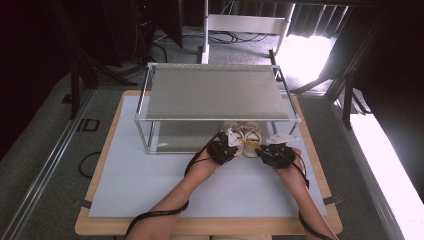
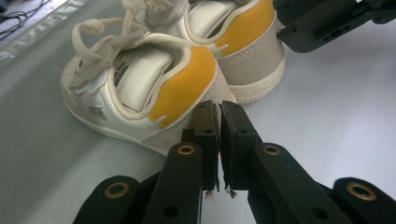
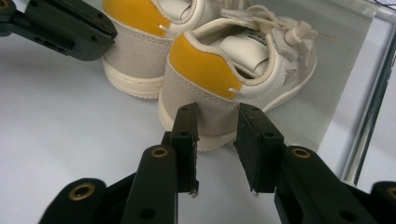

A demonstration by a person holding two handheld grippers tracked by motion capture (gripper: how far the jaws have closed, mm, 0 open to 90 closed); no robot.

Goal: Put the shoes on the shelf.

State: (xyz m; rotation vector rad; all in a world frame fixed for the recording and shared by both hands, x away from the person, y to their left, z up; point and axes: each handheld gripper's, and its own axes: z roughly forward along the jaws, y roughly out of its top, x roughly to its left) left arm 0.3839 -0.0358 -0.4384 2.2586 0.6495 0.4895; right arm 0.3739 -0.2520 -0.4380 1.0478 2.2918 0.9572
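Bench carries two small white-and-yellow shoes beside one shelf frame; left claw pinched shut empty, right claw narrow, gripping nothing.

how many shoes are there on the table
2. The left shoe sits by the front edge of the metal shelf rack, heel toward the left gripper. The right shoe stands beside it, heel toward the right gripper.

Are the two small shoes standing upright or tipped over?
Upright. Both shoes rest on their soles side by side, heels toward the tongs, openings and laces facing up, at the front edge of the shelf frame.
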